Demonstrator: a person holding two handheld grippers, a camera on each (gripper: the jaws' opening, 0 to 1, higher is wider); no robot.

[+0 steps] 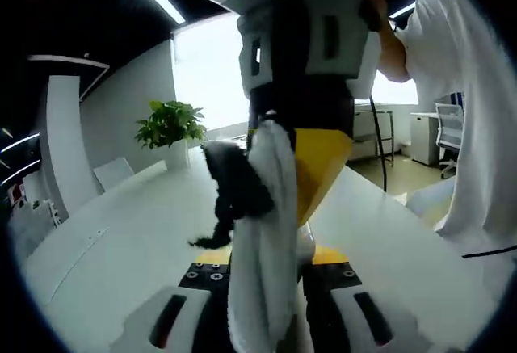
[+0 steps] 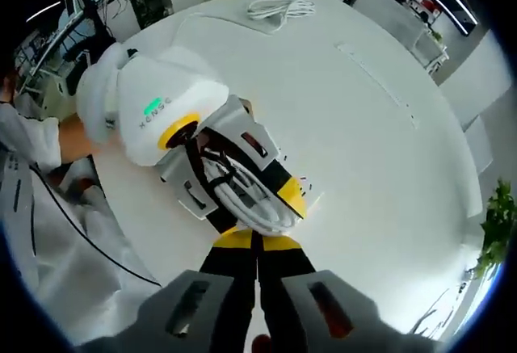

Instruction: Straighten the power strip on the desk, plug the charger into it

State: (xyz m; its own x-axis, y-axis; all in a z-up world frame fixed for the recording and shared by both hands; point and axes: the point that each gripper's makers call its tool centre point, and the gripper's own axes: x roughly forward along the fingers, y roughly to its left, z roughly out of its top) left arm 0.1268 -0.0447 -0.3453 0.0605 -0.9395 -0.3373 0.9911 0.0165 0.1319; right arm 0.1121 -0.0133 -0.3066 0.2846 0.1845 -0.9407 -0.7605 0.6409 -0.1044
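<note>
Dangling lengthwise between both grippers, white coiled cable bundle [image 2: 246,195] is clamped by left gripper [image 2: 271,208] and right gripper [image 2: 257,268].

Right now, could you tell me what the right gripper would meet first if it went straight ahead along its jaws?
Probably the left gripper with its bundle of white cable, directly ahead; depth is unclear.

We see our right gripper [image 2: 257,244] with jaws closed, meeting the left gripper [image 2: 242,177], which grips a bundled white cable [image 2: 250,201]. Another coiled cable [image 2: 279,10] lies on the white desk [image 2: 380,167].
</note>
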